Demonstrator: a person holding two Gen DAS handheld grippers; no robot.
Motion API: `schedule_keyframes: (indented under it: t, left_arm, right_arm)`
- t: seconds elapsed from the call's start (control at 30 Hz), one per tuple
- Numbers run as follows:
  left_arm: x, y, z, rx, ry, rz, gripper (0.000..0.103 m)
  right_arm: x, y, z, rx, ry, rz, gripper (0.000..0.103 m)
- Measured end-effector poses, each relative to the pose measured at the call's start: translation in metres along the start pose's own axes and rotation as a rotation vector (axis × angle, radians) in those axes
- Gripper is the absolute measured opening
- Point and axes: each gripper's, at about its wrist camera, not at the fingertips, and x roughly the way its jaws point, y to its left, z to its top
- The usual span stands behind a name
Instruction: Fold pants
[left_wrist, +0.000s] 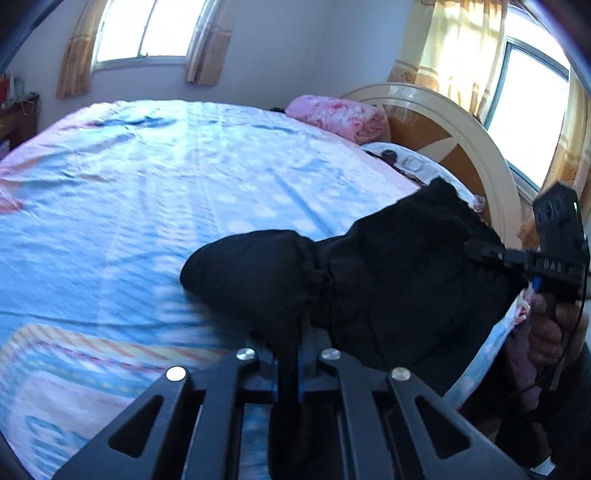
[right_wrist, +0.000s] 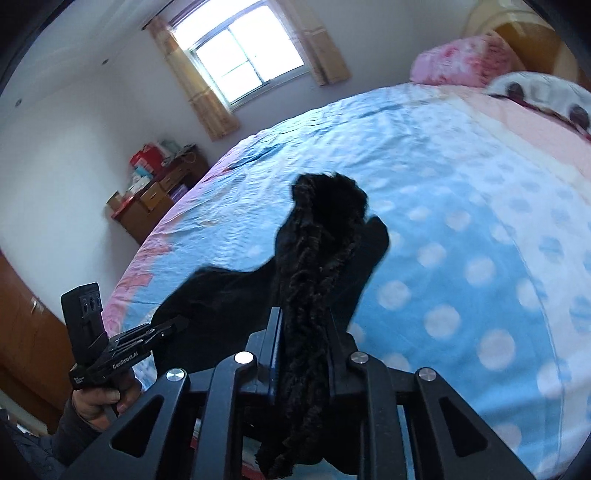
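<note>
The black pants (left_wrist: 388, 273) hang bunched between both grippers above the near edge of the bed. My left gripper (left_wrist: 301, 343) is shut on a fold of the pants; it also shows in the right wrist view (right_wrist: 173, 326) at lower left, pinching the cloth edge. My right gripper (right_wrist: 304, 325) is shut on a gathered, ribbed part of the pants (right_wrist: 321, 236), which stands up between the fingers. The right gripper shows in the left wrist view (left_wrist: 480, 251) at the right, clamped on the pants' far edge.
The bed has a blue and pink dotted sheet (left_wrist: 166, 184). A pink folded blanket (left_wrist: 338, 116) and a pillow (right_wrist: 546, 92) lie by the curved headboard (left_wrist: 461, 140). A wooden cabinet with boxes (right_wrist: 155, 192) stands by the wall under a window.
</note>
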Motion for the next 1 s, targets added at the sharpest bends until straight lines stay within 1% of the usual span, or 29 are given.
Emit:
schedule_keyframes:
  t: [0.1, 0.23, 0.3, 0.43, 0.5, 0.63, 0.67, 0.73, 0.8, 0.83, 0.9, 1.0]
  left_arm:
    - [-0.016, 0.021, 0.013, -0.005, -0.03, 0.049, 0.006]
    - [-0.035, 0.048, 0.026, -0.008, -0.062, 0.113, 0.006]
    - [-0.044, 0.067, 0.036, -0.019, -0.079, 0.144, 0.006]
    - [-0.07, 0.11, 0.055, -0.031, -0.134, 0.227, 0.006]
    - [-0.083, 0.134, 0.067, -0.034, -0.162, 0.282, 0.006]
    - [-0.097, 0.178, 0.08, -0.059, -0.193, 0.369, 0.006]
    - [-0.099, 0.192, 0.082, -0.066, -0.2, 0.404, 0.006]
    - [-0.099, 0.211, 0.081, -0.082, -0.203, 0.447, 0.006]
    - [-0.092, 0.226, 0.079, -0.104, -0.192, 0.464, 0.006]
    - [-0.087, 0.234, 0.076, -0.106, -0.181, 0.476, 0.006]
    - [-0.073, 0.251, 0.068, -0.12, -0.149, 0.495, 0.006]
    - [-0.054, 0.274, 0.052, -0.156, -0.094, 0.489, 0.007]
  right_arm:
    - [0.021, 0.019, 0.02, -0.037, 0.025, 0.036, 0.018]
    - [0.061, 0.056, 0.05, -0.095, 0.075, 0.089, 0.018]
    - [0.075, 0.075, 0.06, -0.124, 0.086, 0.108, 0.017]
    - [0.115, 0.117, 0.098, -0.191, 0.102, 0.173, 0.017]
    - [0.137, 0.142, 0.116, -0.218, 0.112, 0.212, 0.017]
    - [0.182, 0.181, 0.14, -0.263, 0.128, 0.272, 0.017]
    - [0.196, 0.191, 0.145, -0.273, 0.133, 0.288, 0.017]
    - [0.222, 0.207, 0.152, -0.28, 0.145, 0.309, 0.017]
    - [0.244, 0.217, 0.152, -0.287, 0.157, 0.319, 0.017]
    - [0.262, 0.22, 0.151, -0.286, 0.175, 0.325, 0.017]
    - [0.293, 0.221, 0.15, -0.278, 0.206, 0.313, 0.017]
    - [0.33, 0.211, 0.147, -0.255, 0.255, 0.286, 0.017]
